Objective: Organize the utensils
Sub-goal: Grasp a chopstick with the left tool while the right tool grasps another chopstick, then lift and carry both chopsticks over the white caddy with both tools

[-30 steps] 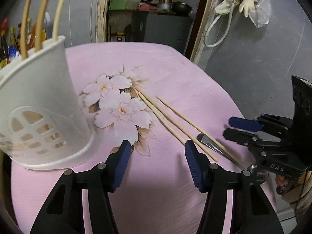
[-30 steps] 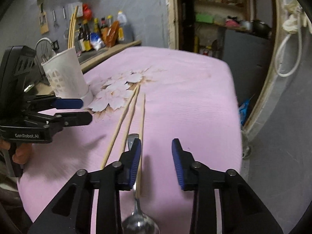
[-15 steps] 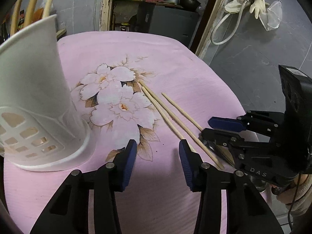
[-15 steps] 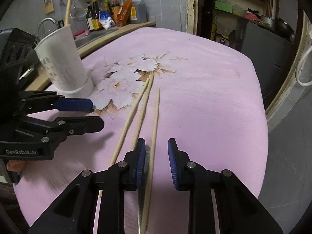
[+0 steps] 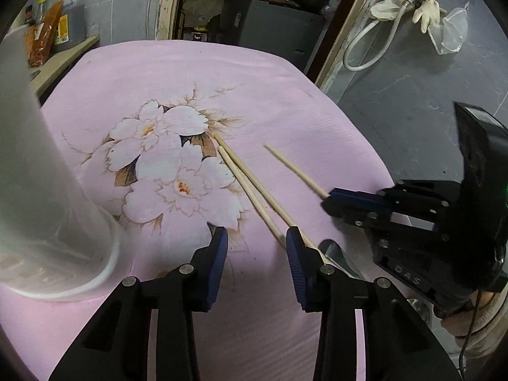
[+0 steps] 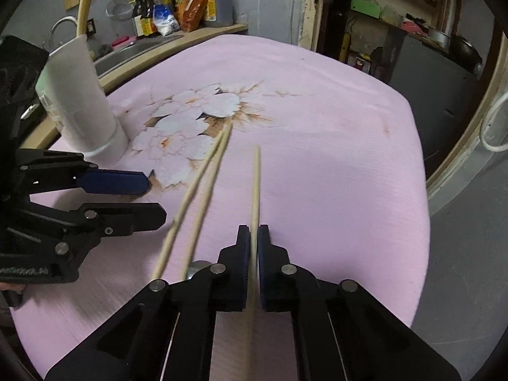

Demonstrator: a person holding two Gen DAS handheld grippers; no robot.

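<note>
So the right gripper (image 6: 253, 238) is clamping down on the lone chopstick (image 6: 256, 187), the one lying apart from the other two, with its blue pads (image 6: 243, 247) squeezed tight against the stick from both sides near its thick end. The rest of that stick is pointing away across the pink flowered cloth (image 6: 333, 165) covering the desk, and I can't tell if it's resting on the cloth or just off it. The left gripper (image 5: 256, 244) is hanging low over the cloth with its jaws closing in, but nothing is pinched in there, just bare pink fabric showing in the gap. Its right pad (image 5: 293, 254) is sitting right up against the pair of chopsticks (image 5: 250, 187), which are lying side by side, almost touching, running from the painted flowers (image 5: 168, 171) back toward the near edge. A metal spoon (image 5: 336, 254) is peeking out just past them, its handle partly hidden under the gripper arms, between the pair and the right gripper's body. Over on the left side the white utensil holder (image 6: 81, 104) is standing upright on the cloth with a couple of sticks (image 6: 85, 0) already poking out the top. A bit of the person's hand (image 5: 476, 314) is showing under the right gripper's housing. Bottles (image 6: 177, 3) are lined up on the shelf behind.
</note>
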